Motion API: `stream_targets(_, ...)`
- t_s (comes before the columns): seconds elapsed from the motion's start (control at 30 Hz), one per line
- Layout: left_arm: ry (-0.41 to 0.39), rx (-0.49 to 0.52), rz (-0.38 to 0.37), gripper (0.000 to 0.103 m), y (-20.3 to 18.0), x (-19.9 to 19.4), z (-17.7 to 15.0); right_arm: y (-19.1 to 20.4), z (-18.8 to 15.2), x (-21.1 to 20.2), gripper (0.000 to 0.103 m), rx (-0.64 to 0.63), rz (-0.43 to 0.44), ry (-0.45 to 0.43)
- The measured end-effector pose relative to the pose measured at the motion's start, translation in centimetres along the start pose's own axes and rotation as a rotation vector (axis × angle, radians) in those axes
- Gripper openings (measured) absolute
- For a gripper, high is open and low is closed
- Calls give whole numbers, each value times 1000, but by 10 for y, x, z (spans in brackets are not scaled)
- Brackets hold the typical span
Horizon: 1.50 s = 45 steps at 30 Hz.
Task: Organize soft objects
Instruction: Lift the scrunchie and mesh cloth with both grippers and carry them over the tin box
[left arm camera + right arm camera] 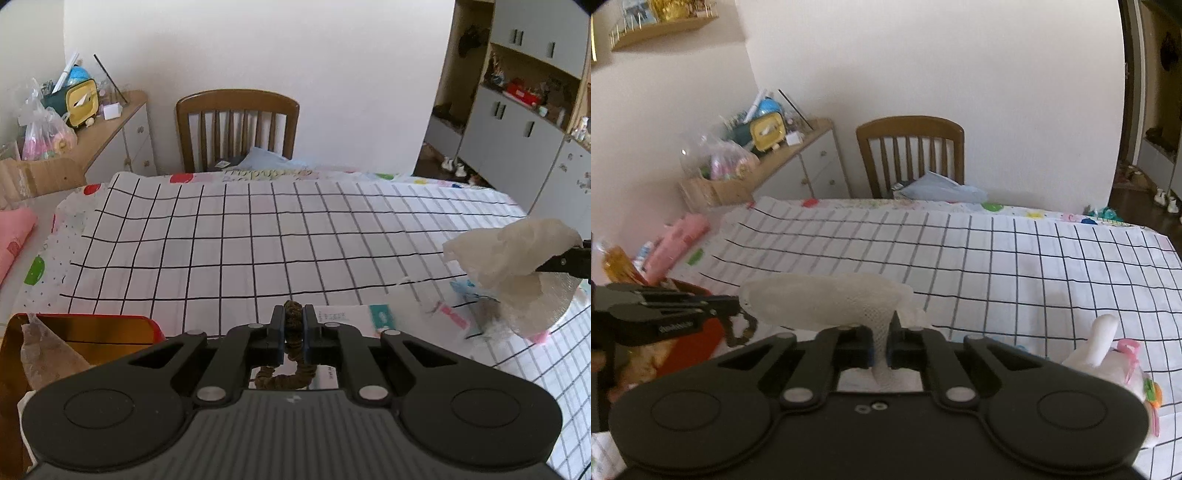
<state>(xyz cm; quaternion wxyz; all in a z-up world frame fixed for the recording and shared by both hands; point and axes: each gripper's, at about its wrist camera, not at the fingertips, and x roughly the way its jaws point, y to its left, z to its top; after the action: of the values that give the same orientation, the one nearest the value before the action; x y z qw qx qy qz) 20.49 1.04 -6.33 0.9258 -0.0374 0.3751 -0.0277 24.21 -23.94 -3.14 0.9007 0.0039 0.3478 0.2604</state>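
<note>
Left wrist view: left claw (293, 319) is clamped on a brown hair tie (291, 347), the red box (110, 328) just lower-left of it. Right claw (886, 341) pinches a white mesh pouch (827, 301), farther from that box, above the tabletop (1034, 266).

**White mesh piece pinched above the gridded table**

The right gripper (886, 341) is clamped on a white mesh cloth (827, 301), whose narrow neck runs down between the jaws while the wider part fans out to the left above them. At the left edge, the left gripper (733, 308) reaches in, a dark knotted cord (740, 332) dangling from its tip over a red container (701, 339). A white plush toy (1108, 350) with pink trim lies at the lower right on the checked tablecloth (997, 258). A wooden chair (910, 155) stands at the far side.
</note>
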Motion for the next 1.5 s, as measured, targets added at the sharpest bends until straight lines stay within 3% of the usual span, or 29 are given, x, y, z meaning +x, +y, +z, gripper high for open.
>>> stream_targets(0.37, -24, -3, -45, 9, 5, -47, 0, 14, 10, -40, 6, 65, 92, -19)
stream_targets(0.87, -78, -4, -24, 9, 29, -96, -2, 73, 33, -58, 6, 34, 231, -67)
stream_targets(0.93, -81, -9, -19, 9, 33, -100, -3, 79, 33, -54, 5, 6, 198, -69)
stream_targets(1.03, -84, -14, -15, 9, 40, -104, -5, 84, 18, -21, 4, -51, 104, 86)
stream_targets(1.1, -81, -15, -16, 9, 43, -104, -7, 83, 7, -12, 4, -77, 75, 114)
stream_targets(1.5, -60, -7, -45, 9, 37, -98, -15, 73, 27, -41, 4, -44, 73, 30)
